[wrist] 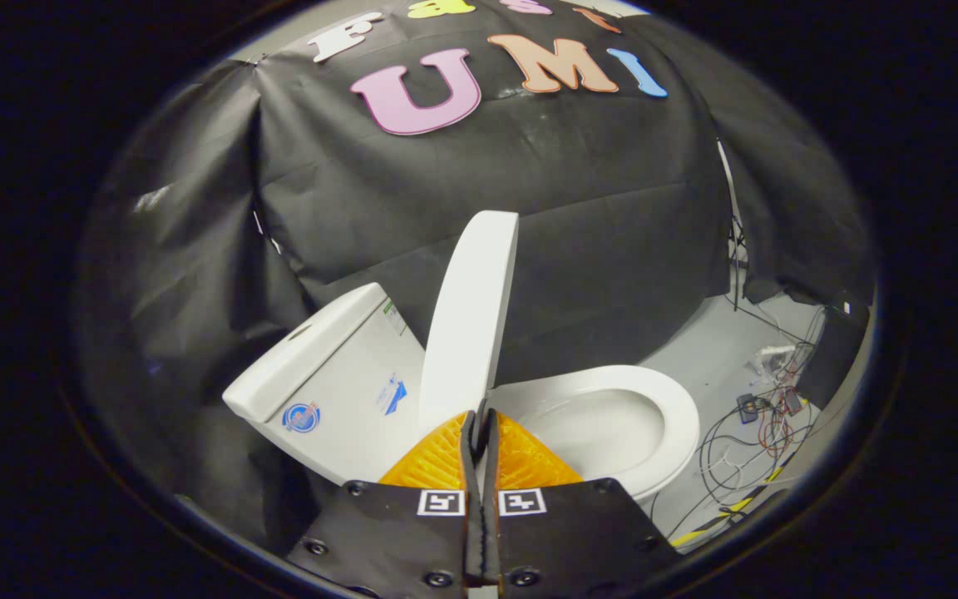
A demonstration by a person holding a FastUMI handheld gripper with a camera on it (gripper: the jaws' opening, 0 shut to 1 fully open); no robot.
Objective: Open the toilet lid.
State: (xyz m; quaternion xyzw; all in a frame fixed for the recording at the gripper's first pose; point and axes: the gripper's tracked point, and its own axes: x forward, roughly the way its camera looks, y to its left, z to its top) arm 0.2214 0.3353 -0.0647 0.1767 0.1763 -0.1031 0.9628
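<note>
Toilet lid point(471, 320) stands raised, nearly upright, w/ its lower edge just ahead of gripper point(480, 416); jaws pressed together, nothing between; bowl point(678, 433) open beyond, to right.

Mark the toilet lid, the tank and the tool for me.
toilet lid point(471, 324): gripper view, middle of its raised panel.
tank point(346, 374): gripper view, its side wall.
tool point(479, 428): gripper view, between its closed fingertips, at the lid's lower edge.

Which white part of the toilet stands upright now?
The lid, raised on edge just beyond the closed fingers; the seat lies flat and the tank sits behind.
</note>
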